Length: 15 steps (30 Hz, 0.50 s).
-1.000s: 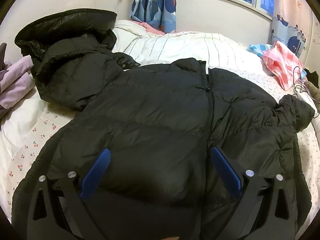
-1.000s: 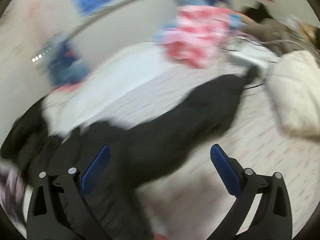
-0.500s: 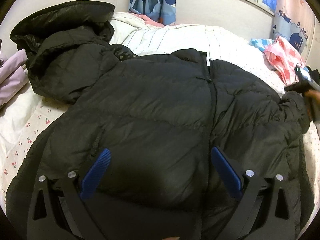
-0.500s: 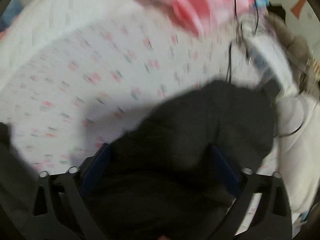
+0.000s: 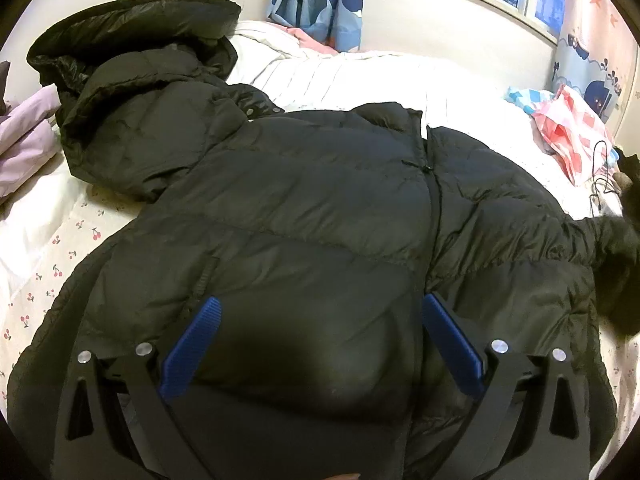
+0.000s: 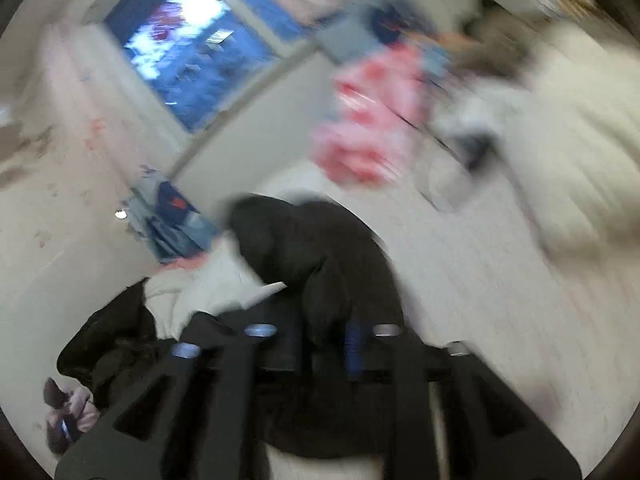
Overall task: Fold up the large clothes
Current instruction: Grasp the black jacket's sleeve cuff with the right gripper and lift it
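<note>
My left hand-held gripper [image 5: 320,344] hangs released over the lower front of the black jacket [image 5: 320,216], blue pads spread wide with nothing between them. The jacket lies flat, front up, across the bed [image 5: 48,248], its zipper [image 5: 434,200] running toward 12 o'clock. A second dark coat [image 5: 132,92] is heaped at 10 o'clock, a pink checked bag [image 5: 568,132] at 2 o'clock, and curtains [image 5: 320,4] hang beyond. My right view is badly blurred; my right hand-held gripper [image 6: 324,344] looks clenched on the jacket's sleeve [image 6: 312,248], which rises from between the fingers toward 12 o'clock.
</note>
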Each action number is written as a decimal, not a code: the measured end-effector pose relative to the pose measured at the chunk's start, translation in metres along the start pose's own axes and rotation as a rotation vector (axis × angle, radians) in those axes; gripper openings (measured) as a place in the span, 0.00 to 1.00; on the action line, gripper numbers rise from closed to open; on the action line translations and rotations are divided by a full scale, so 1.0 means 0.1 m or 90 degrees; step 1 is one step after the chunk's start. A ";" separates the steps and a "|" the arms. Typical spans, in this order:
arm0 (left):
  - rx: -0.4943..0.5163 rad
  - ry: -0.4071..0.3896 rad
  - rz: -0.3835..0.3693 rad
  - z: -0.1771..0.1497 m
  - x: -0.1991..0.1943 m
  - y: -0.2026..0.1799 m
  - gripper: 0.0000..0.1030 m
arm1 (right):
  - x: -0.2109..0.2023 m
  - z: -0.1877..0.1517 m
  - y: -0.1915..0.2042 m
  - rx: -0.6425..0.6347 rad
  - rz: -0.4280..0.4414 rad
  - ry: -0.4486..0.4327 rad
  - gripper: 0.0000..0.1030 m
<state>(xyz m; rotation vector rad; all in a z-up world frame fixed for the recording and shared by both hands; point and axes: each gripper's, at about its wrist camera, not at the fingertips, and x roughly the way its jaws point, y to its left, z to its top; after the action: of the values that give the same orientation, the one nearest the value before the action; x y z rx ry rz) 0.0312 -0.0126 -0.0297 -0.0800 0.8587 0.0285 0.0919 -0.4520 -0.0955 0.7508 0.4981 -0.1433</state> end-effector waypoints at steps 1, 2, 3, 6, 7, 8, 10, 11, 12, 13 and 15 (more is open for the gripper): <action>0.001 0.000 0.000 0.00 0.00 0.00 0.94 | -0.08 -0.09 -0.17 0.016 -0.020 0.012 0.55; 0.002 0.001 -0.001 -0.01 0.00 0.00 0.94 | -0.19 -0.20 -0.37 0.044 -0.051 0.024 0.61; 0.003 0.002 -0.001 -0.01 0.00 -0.01 0.94 | -0.32 -0.29 -0.52 0.077 -0.064 0.028 0.63; 0.002 0.001 0.002 0.01 0.01 0.01 0.94 | -0.73 -0.37 -0.49 0.082 -0.088 -0.015 0.70; 0.000 0.002 0.002 0.00 0.02 0.01 0.94 | -0.82 -0.32 -0.33 0.041 -0.111 -0.046 0.74; -0.003 0.005 -0.001 0.01 0.03 0.02 0.94 | -0.82 -0.19 -0.21 -0.001 -0.130 -0.064 0.84; -0.004 0.007 -0.006 0.01 0.03 0.03 0.94 | -0.74 -0.03 0.22 -0.141 -0.188 -0.077 0.94; -0.004 0.004 -0.006 0.02 0.02 0.03 0.94 | -0.55 0.16 0.31 -0.178 -0.207 -0.054 0.94; -0.004 0.002 -0.006 0.02 0.02 0.03 0.94 | -0.39 0.27 0.39 -0.208 -0.228 -0.036 0.94; -0.004 0.001 -0.006 0.02 0.01 0.04 0.94 | -0.19 0.43 0.40 -0.212 -0.241 -0.004 0.94; -0.005 0.002 -0.008 0.02 0.02 0.04 0.94 | 0.12 0.69 0.19 -0.119 -0.228 0.068 0.94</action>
<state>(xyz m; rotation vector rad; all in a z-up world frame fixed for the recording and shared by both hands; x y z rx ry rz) 0.0335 -0.0082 -0.0302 -0.0921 0.8619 0.0197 0.1338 -0.4846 -0.0467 0.4826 0.7357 -0.3854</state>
